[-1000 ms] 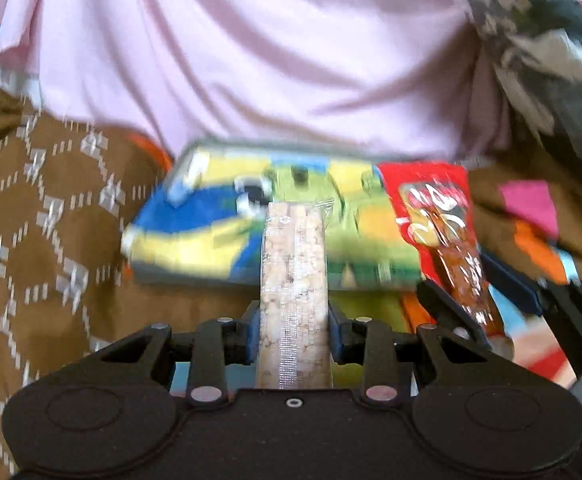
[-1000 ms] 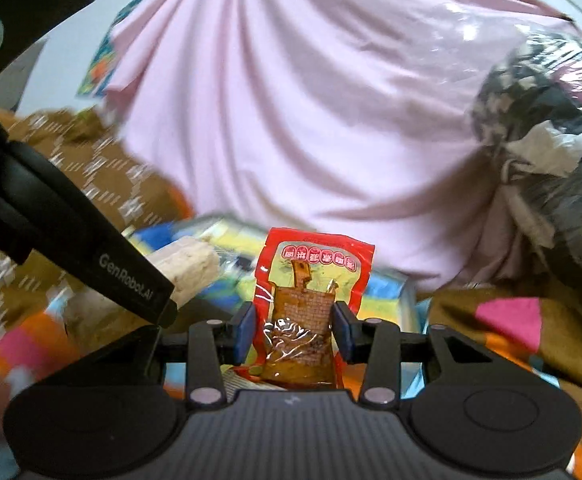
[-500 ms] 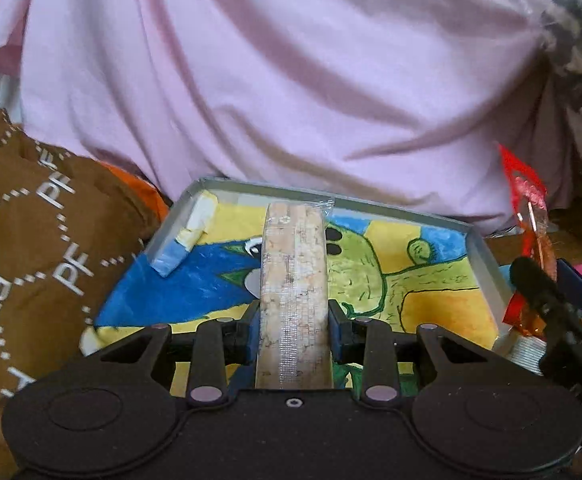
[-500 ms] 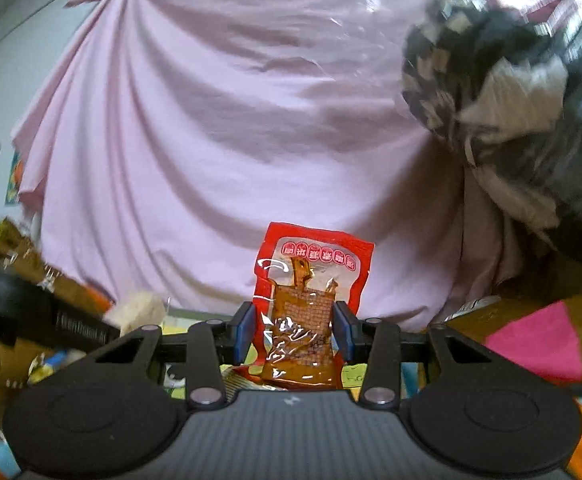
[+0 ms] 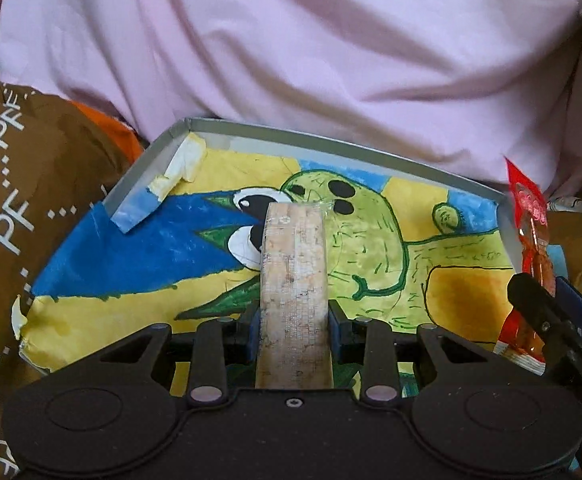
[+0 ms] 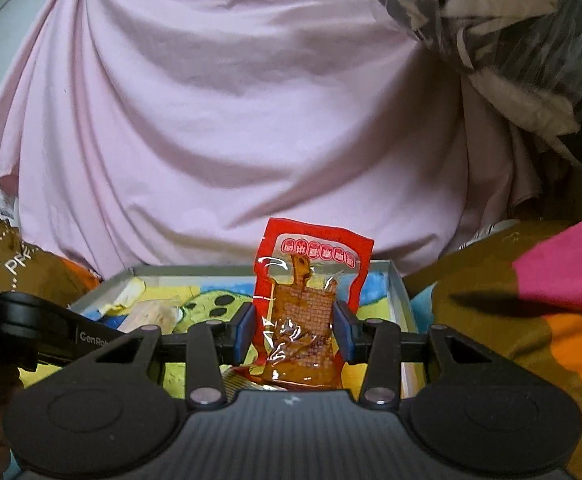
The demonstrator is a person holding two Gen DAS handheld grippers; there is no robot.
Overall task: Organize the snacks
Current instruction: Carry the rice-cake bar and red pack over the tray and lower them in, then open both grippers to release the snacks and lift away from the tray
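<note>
A long beige wrapped bar [image 5: 293, 264] sticks forward from my left gripper [image 5: 293, 316], whose blue pads are shut on its sides. It hangs over a shallow grey-rimmed box [image 5: 331, 146] lined with a green, blue and yellow cartoon drawing. At the box's right edge my right gripper [image 5: 551, 306] carries a red packet [image 5: 531, 216]. In the right wrist view the right gripper [image 6: 295, 332] is shut on that red packet [image 6: 311, 264] of brown snack, held upright above the box's near right part [image 6: 401, 296]. The bar [image 6: 151, 314] and a left gripper finger [image 6: 51, 328] show at left.
A pink draped cloth [image 5: 291, 60] rises right behind the box. Brown patterned fabric [image 5: 7, 220] bulges on the left, and brown fabric with pink and orange patches [image 6: 563, 272] lies on the right. A clear bag of dark patterned stuff [image 6: 511, 40] hangs at upper right.
Both grippers have moved in over the box, which now looks larger and lies under the bar. The red packet has shifted to the box's right edge. Both holds are unchanged.
</note>
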